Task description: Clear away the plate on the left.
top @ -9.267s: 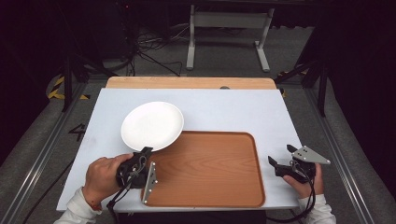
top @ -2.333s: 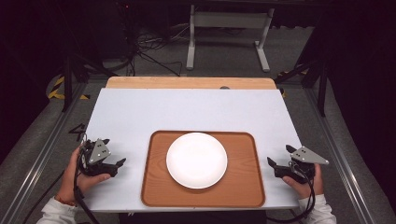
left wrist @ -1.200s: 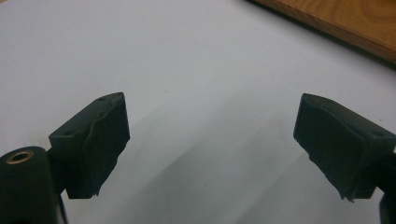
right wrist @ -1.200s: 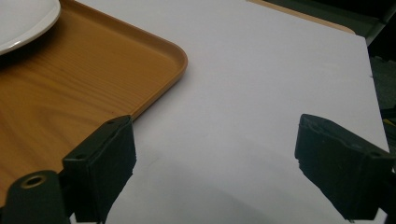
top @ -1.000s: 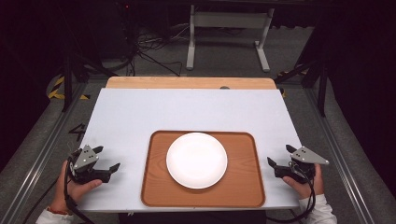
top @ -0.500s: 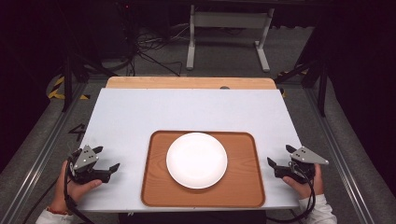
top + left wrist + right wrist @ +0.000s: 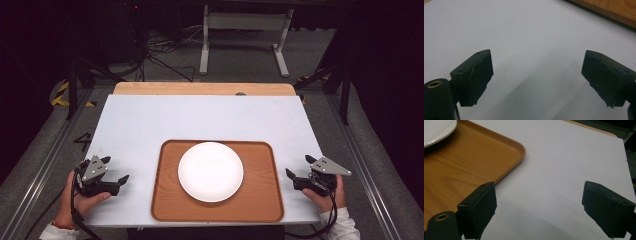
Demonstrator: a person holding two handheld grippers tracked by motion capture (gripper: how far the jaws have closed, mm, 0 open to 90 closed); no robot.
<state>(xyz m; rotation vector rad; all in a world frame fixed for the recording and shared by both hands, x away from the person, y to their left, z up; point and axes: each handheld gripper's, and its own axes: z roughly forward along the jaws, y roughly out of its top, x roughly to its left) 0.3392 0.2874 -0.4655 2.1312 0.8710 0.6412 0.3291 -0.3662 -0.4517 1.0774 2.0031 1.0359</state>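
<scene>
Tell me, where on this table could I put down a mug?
The white table is bare between the wooden tray and the far edge. Narrower bare strips flank the tray, with the left gripper and right gripper resting there. The plate takes the tray's middle.

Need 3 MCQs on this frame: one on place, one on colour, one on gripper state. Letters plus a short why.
1. Where is the white plate?
A. on the wooden tray
B. on the bare table top
C. in the left hand-held gripper

2. What colour is the table top?
A. green
B. white
C. red

3. How do the jaws of the left hand-held gripper and the right hand-held gripper stand?
A. both shut
B. only the left open
C. both open, empty

Key: 1 A, the tray's rim runs all round the plate; 2 B, white surface either side of the tray; 3 C, each gripper view shows a wide gap with only table between the jaws.
</scene>
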